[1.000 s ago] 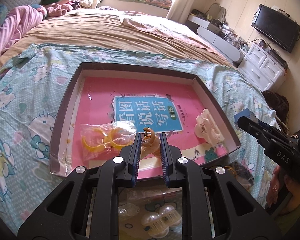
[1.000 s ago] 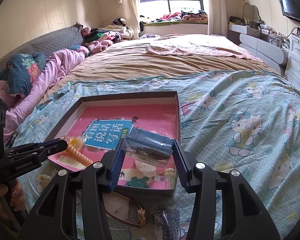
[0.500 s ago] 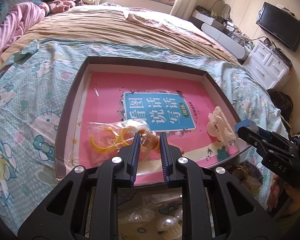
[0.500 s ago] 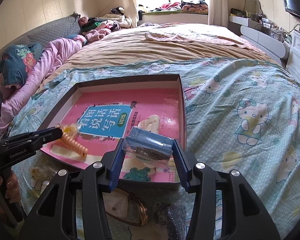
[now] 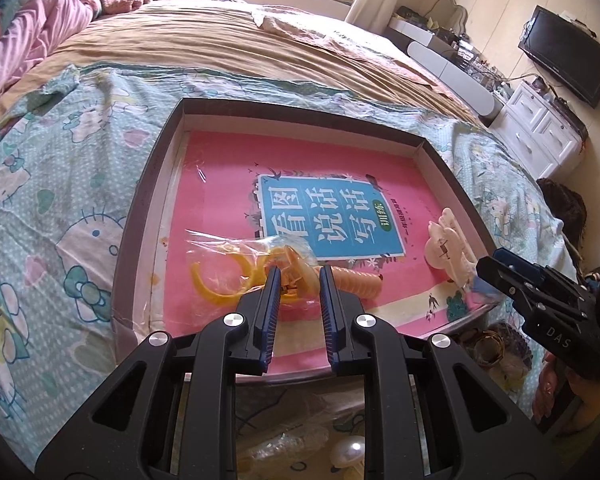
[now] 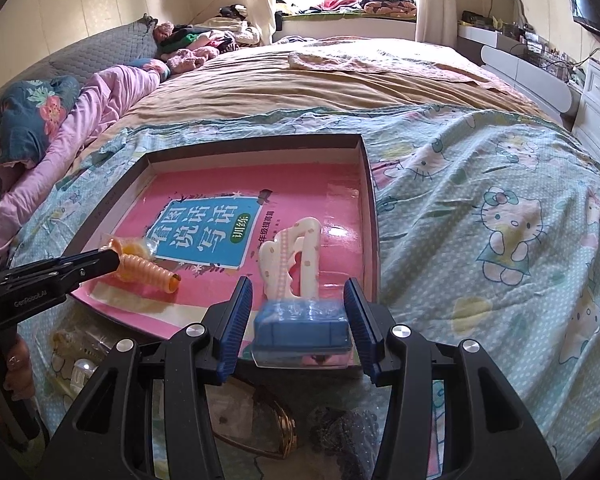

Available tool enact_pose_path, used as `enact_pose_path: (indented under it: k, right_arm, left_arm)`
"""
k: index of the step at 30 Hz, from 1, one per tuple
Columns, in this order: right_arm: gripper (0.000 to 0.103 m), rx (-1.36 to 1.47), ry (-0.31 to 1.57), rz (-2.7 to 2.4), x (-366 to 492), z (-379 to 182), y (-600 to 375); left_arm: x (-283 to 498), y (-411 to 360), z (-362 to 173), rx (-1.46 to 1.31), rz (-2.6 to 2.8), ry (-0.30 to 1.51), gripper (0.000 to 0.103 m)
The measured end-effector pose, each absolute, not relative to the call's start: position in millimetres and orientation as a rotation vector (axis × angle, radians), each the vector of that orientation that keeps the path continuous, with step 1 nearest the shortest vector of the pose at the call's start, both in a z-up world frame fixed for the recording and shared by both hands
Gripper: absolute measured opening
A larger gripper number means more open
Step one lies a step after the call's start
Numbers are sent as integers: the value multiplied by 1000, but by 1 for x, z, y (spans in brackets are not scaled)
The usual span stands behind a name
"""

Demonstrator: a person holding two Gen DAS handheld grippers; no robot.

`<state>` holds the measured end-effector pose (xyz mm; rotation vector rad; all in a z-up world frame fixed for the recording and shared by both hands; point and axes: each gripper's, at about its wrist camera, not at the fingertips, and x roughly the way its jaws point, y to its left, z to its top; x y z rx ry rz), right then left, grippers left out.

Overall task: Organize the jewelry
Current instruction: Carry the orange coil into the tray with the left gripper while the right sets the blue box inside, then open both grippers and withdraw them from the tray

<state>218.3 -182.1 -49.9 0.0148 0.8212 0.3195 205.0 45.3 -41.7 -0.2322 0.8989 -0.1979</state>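
Observation:
A brown-rimmed tray [image 5: 144,184] lined with a pink book lies on the bed. My left gripper [image 5: 298,276] is low over its near left part, jaws a little apart around an orange spiral hair clip [image 5: 356,280] that rests on the book; in the right wrist view the clip [image 6: 148,270] lies at the left gripper's tips [image 6: 112,258]. A bag of yellow rings [image 5: 220,276] lies beside it. My right gripper [image 6: 298,292] is open around a blue boxed item in clear wrap [image 6: 302,328] lying at the tray's near right edge. A cream claw clip [image 6: 294,258] lies just beyond.
In front of the tray on the Hello Kitty sheet [image 6: 500,240] lie bagged items: gold bangles [image 6: 276,428], a dark beaded piece [image 6: 344,428], pearl pieces [image 5: 348,450]. Pink bedding [image 6: 80,120] is at the left, white drawers [image 5: 540,132] at the right.
Both grippers came down and forward into the tray. The right gripper opened and the blue box now lies in the tray. The left jaws widened slightly with the orange clip resting on the book.

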Motion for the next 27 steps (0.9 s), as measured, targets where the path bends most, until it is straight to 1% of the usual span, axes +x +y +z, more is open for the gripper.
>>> enact_pose_path:
  k: [2,4,6,7,10,11,13,17,20,22,24,26,27]
  right_arm:
    - [48,8,821,324,218,-50,-179]
    - [55,9,819,328,217,-50,-178]
    - [59,9,813,330,215,-48,-177]
    - [62,8,811,332,214,-47,-176]
    - [72,15,796,330,211,-43,-177]
    - [74,18,793,331,210,-42,-178]
    - [79,22,783,325,208,-39,-180]
    - [83,36,773,315,205,-35,-184]
    - [84,48,767,316,204,-32,-186]
    - [88,51,756,314,202,-29,-187]
    - [90,52,747,315,200,-25,-188]
    - [92,50,741,314,198,-22,-189]
    - [93,50,737,314,197,-21,-189]
  left_arm:
    - [205,48,-41,-240,-192,896,13]
    - [205,50,-40,-245,-189,896,13]
    - [205,50,-39,-243,-188,896,14]
    - [204,51,-39,-244,-186,897,17]
    - [203,51,-38,-247,-187,900,20]
    - [202,51,-38,-246,-186,899,21]
    - [201,51,-35,-245,-182,896,30]
    - [199,51,-32,-244,-177,890,34]
    - [197,51,-27,-249,-178,882,41]
    - [196,52,-23,-253,-172,875,49]
    - [194,52,-19,-254,-168,865,55]
    - [192,54,-15,-260,-161,852,55]
    - [191,54,-12,-266,-160,844,57]
